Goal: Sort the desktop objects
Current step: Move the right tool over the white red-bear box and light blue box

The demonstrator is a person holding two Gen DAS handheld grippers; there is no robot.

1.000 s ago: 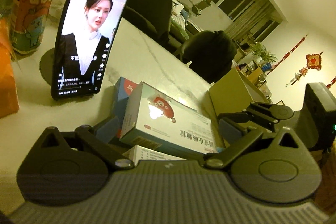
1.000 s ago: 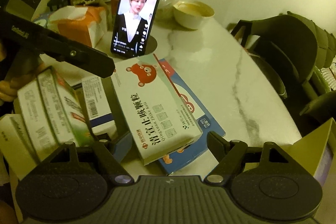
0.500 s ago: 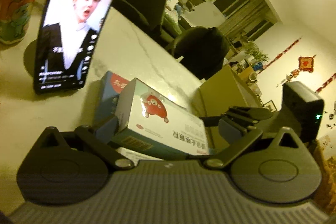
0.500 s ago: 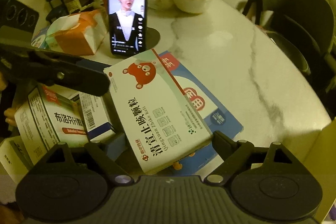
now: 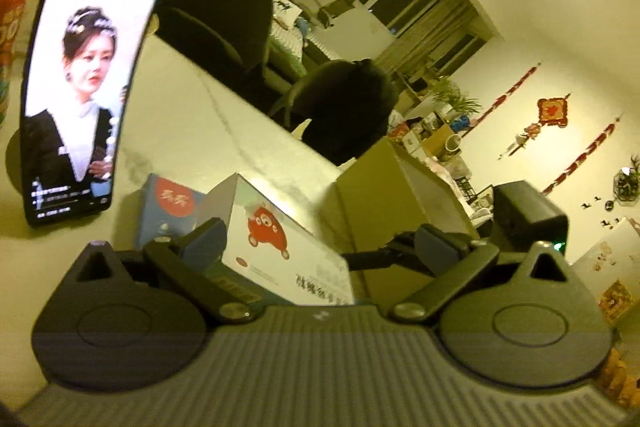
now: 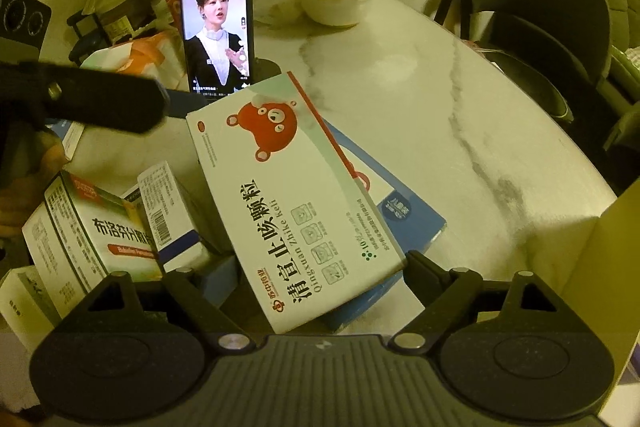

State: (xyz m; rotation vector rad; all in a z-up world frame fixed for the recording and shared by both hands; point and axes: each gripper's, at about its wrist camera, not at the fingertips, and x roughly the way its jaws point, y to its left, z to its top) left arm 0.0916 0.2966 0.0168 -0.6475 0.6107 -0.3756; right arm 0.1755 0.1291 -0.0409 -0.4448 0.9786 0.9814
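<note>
Item: we logged a white medicine box (image 6: 288, 195), red bear at twelve o'clock, lying between our right gripper's (image 6: 320, 267) spread jaws; left gripper (image 5: 320, 243) likewise apart.

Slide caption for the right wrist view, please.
Right gripper open around the white bear-print medicine box, which lies on a blue box; phone propped upright behind.

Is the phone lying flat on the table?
No, the phone stands upright on a stand with its screen lit, behind the bear box.
</note>
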